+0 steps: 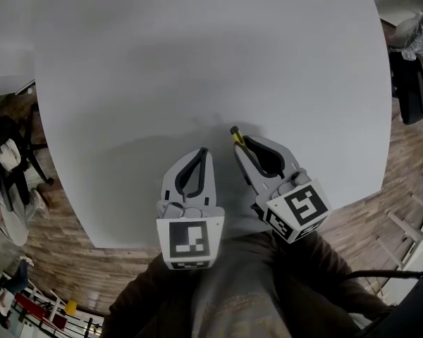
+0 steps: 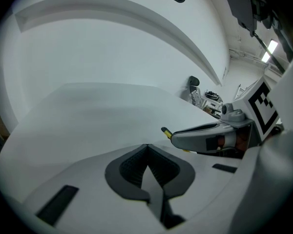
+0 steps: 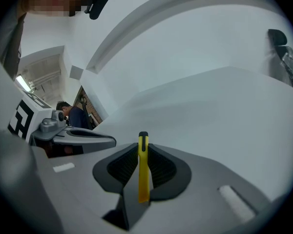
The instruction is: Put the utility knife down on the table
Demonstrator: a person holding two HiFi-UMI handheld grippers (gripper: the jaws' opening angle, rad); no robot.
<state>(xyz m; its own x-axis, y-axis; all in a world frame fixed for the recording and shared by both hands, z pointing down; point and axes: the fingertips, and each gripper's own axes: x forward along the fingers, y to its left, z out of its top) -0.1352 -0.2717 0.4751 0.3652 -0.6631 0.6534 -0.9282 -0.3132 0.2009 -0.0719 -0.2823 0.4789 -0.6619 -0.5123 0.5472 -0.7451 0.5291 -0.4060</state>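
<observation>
My right gripper (image 1: 237, 139) is shut on a slim yellow utility knife (image 3: 143, 167), clamped edge-on between its dark pads; the black tip pokes out past the jaws (image 1: 234, 130). In the left gripper view the knife's yellow and black tip (image 2: 166, 131) shows at the front of the right gripper (image 2: 172, 134). My left gripper (image 1: 202, 151) is shut with nothing between its pads (image 2: 146, 146). Both hover over the near part of the pale grey table (image 1: 197, 62), side by side. The right gripper view also shows the left gripper (image 3: 112, 141) at the left.
The table's near edge (image 1: 127, 241) lies just in front of the person's lap. A dark chair (image 1: 409, 90) stands at the right. Another person (image 3: 71, 113) is at the far left of the right gripper view. Wooden floor (image 1: 49, 238) surrounds the table.
</observation>
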